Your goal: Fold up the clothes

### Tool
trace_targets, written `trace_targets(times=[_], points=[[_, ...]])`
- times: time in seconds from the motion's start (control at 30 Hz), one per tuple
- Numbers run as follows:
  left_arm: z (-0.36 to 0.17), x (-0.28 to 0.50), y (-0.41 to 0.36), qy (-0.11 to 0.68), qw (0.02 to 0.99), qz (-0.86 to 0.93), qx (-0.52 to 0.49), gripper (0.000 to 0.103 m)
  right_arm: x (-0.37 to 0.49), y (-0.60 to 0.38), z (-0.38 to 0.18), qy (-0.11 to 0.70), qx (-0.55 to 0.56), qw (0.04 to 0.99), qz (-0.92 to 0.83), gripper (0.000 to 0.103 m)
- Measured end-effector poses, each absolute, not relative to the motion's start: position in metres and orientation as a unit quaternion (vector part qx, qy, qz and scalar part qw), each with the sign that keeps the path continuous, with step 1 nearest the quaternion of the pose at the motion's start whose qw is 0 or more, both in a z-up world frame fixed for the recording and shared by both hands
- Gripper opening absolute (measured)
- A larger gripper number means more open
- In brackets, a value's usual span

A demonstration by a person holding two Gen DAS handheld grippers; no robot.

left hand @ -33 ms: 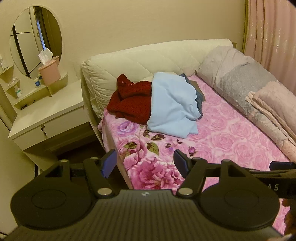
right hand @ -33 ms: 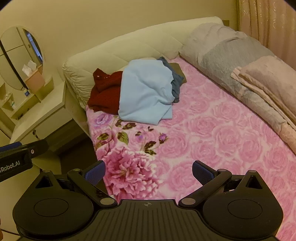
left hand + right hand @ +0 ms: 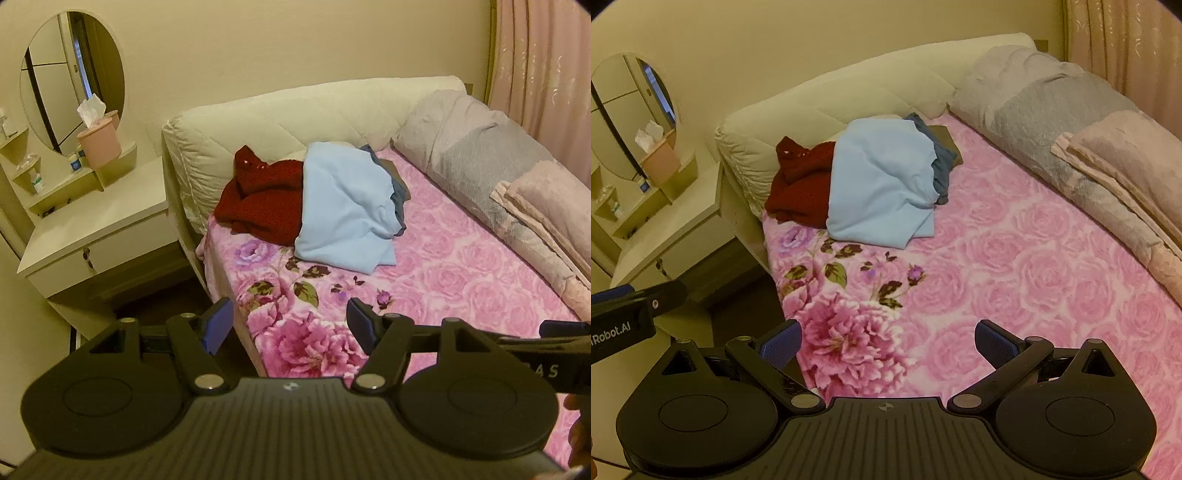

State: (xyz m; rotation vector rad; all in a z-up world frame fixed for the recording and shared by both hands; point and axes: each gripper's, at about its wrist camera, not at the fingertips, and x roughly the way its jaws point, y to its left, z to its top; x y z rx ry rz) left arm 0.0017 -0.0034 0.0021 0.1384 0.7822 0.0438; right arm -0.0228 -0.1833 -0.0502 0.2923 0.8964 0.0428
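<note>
In the left wrist view, the left tool (image 3: pixel 290 323) is standing wide open at the bottom of the picture, and nothing is lying between its two blue pads (image 3: pixel 218 325). It is hovering above the near corner of the bed (image 3: pixel 461 280), over the pink flowered blanket. The clothes are lying in a loose pile at about 12 o'clock from the tool, well apart from it, against the cream headboard (image 3: pixel 295 118). The light blue garment (image 3: pixel 347 206) is lying on top, the dark red knitted garment (image 3: pixel 262 195) is touching it at its 9 o'clock side, and a grey-blue piece (image 3: pixel 399 195) is showing from under it at 3 o'clock. At 10 o'clock a white dressing surface (image 3: pixel 96 225) is carrying a pink tissue holder (image 3: pixel 99 142) in front of an oval mirror (image 3: pixel 72 81). At 2 o'clock a rolled grey quilt (image 3: pixel 480 162) is lying along the curtain side. The right tool's body (image 3: pixel 554 343) is showing at 3 o'clock.

In the right wrist view, the right tool (image 3: pixel 888 345) is also wide open and is gripping nothing. The light blue garment (image 3: pixel 882 184) is lying at 12 o'clock, with the dark red knitted garment (image 3: pixel 801 181) touching it at 9 o'clock. The left tool (image 3: pixel 624 321) is entering the picture at 9 o'clock.
</note>
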Motion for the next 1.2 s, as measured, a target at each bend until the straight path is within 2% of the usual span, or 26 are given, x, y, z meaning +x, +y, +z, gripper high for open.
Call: trace_targets(times=[0.13,0.6,1.13,1.2], points=[[0.006,0.002,-0.009,0.376,0.924,0.018,0.063,0.064,-0.023,-0.184,-0.05,0.429,0.144,0.892,0.023,0.102],[-0.039,-0.057,0.046,0.363,0.93,0.013,0.06,0.064,-0.027,-0.172,-0.046,0.43,0.135,0.892,0.029,0.102],[-0.043,-0.071,0.061,0.373,0.926,0.007,0.055,0.064,-0.028,-0.175,-0.047,0.43,0.132,0.893,0.029,0.102],[-0.034,-0.052,0.051,0.38,0.923,0.011,0.055,0.064,-0.028,-0.175,-0.048,0.43,0.132,0.893,0.03,0.102]])
